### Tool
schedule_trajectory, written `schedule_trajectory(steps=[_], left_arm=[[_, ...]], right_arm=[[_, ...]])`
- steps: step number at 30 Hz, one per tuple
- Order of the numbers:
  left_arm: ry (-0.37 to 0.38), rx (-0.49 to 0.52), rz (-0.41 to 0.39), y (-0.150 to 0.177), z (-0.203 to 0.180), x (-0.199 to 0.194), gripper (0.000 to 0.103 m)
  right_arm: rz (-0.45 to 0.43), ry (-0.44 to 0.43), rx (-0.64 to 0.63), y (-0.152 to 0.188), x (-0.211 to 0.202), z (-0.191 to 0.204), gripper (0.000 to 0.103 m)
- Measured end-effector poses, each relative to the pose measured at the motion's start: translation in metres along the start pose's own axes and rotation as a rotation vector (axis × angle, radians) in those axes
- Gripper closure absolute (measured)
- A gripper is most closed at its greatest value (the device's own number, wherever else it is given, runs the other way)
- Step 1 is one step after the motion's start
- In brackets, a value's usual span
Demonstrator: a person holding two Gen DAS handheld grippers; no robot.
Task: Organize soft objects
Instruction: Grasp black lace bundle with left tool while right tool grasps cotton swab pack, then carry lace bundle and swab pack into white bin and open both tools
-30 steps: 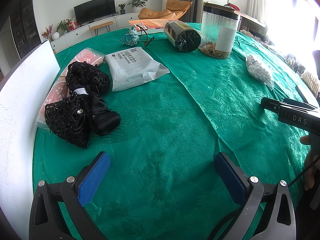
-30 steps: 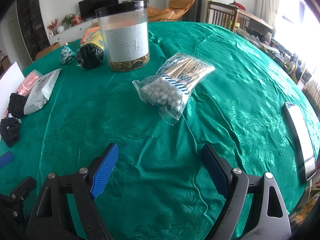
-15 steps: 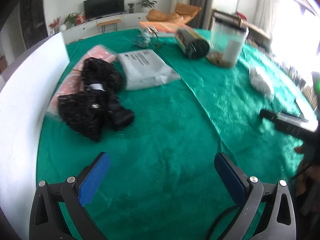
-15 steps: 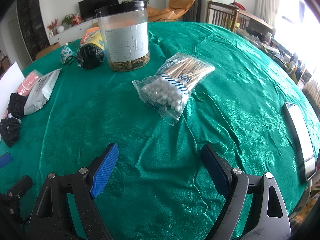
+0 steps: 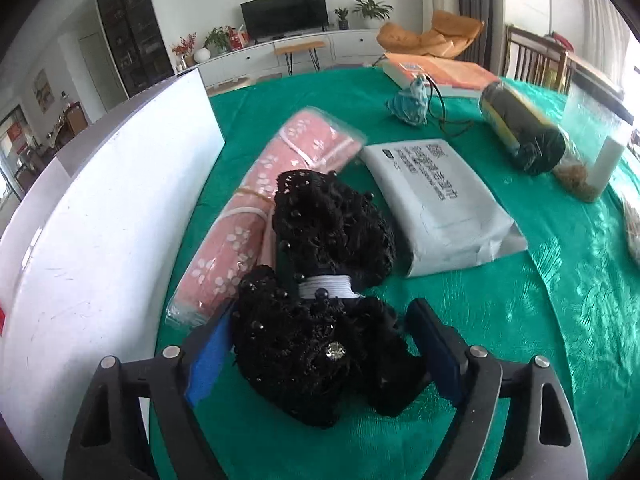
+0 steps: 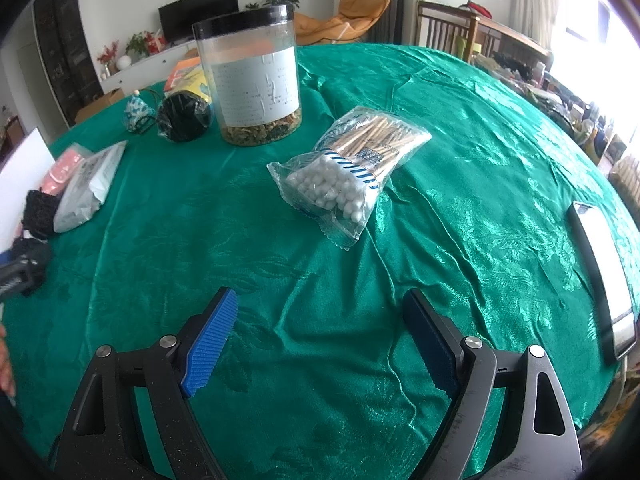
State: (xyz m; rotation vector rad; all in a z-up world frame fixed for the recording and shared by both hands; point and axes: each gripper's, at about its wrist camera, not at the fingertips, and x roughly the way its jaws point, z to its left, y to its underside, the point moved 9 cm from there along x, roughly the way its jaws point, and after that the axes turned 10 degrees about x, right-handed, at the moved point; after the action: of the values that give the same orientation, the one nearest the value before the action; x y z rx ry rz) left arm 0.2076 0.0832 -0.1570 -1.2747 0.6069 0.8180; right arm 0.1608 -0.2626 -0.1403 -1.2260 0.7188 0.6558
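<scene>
A black beaded lace fabric piece [image 5: 316, 320] lies on the green tablecloth [image 5: 520, 320]. My left gripper [image 5: 320, 344] is open with its blue pads on either side of the near lobe of the lace, not squeezing it. Behind it lie a pink towel in plastic wrap [image 5: 256, 216] and a grey soft packet [image 5: 436, 208]. My right gripper [image 6: 320, 340] is open and empty above the cloth, short of a bag of cotton swabs [image 6: 352, 168]. The lace [image 6: 36, 216] and grey packet [image 6: 88, 188] also show at the far left of the right wrist view.
A white board [image 5: 92, 232] stands along the left table edge. A clear jar [image 6: 252, 80], a dark roll [image 6: 184, 116] and a small teal pouch [image 5: 408, 104] sit at the back. A phone [image 6: 604, 276] lies at the right edge.
My left gripper has moved forward and left to the black lace, which now sits between its open fingers. The right gripper has stayed in place.
</scene>
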Motion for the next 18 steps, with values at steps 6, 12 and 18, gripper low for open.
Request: schedule_trajectory(steps=[6, 12, 18], left_arm=[[0.071, -0.034, 0.0, 0.002, 0.0, -0.004, 0.07], [0.211, -0.088, -0.009, 0.01, -0.011, -0.034, 0.073], [0.315, -0.112, -0.072, 0.004, -0.008, -0.083, 0.073]], right_arm=[[-0.151, -0.169, 0.249, -0.058, -0.037, -0.033, 0.016], [0.105, -0.118, 0.26, -0.098, 0.038, -0.021, 0.017], [0.129, -0.035, 0.212, -0.098, 0.058, -0.027, 0.072]])
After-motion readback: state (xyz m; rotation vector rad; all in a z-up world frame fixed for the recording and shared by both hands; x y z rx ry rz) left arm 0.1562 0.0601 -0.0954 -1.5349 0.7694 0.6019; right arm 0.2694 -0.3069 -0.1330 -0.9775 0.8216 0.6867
